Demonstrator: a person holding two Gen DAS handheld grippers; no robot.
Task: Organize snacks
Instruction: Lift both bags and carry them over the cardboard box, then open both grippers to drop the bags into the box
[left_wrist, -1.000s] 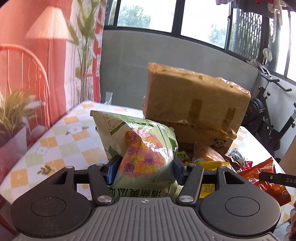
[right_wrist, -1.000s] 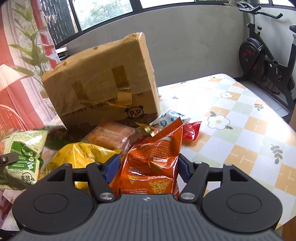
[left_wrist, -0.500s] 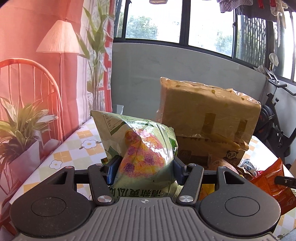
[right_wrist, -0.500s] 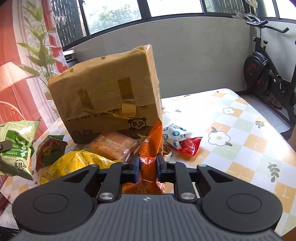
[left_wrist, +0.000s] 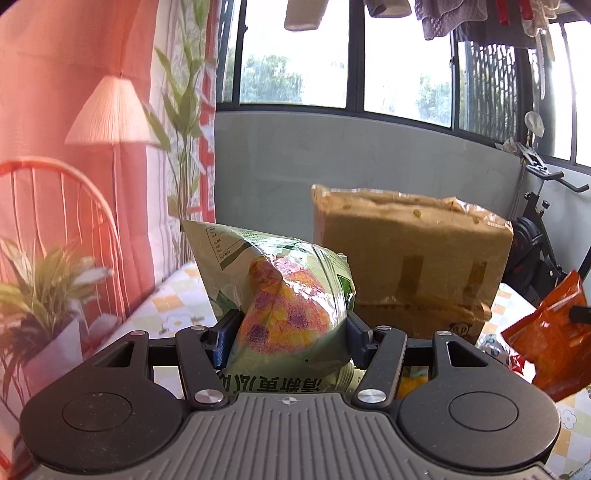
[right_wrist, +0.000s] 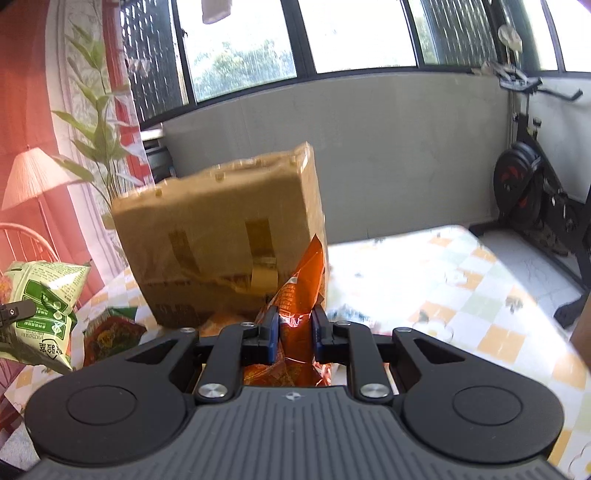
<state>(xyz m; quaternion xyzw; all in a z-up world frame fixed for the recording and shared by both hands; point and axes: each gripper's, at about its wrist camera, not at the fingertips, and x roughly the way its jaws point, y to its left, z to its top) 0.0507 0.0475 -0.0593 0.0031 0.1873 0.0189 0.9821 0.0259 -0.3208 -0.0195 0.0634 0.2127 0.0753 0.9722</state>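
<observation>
Two bags held aloft: left gripper (left_wrist: 288, 332) clenches green bag (left_wrist: 280, 295), right gripper (right_wrist: 294, 328) orange bag (right_wrist: 303, 295), near closed cardboard box (right_wrist: 221, 229).

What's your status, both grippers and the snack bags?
Left gripper shut on green snack bag. Right gripper shut on orange chip bag, bag pinched thin. Taped cardboard box close ahead; more snacks at its foot.

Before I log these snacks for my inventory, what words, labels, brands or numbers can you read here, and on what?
"清新更风": upside down on the green snack bag in the left gripper; last character uncertain.
Its white nutrition table: too small to read.
Same bag's back, right wrist view: green label print too blurred.
Orange chip bag in the right gripper: print unreadable.
Cardboard box: a panda logo, no readable words.
</observation>
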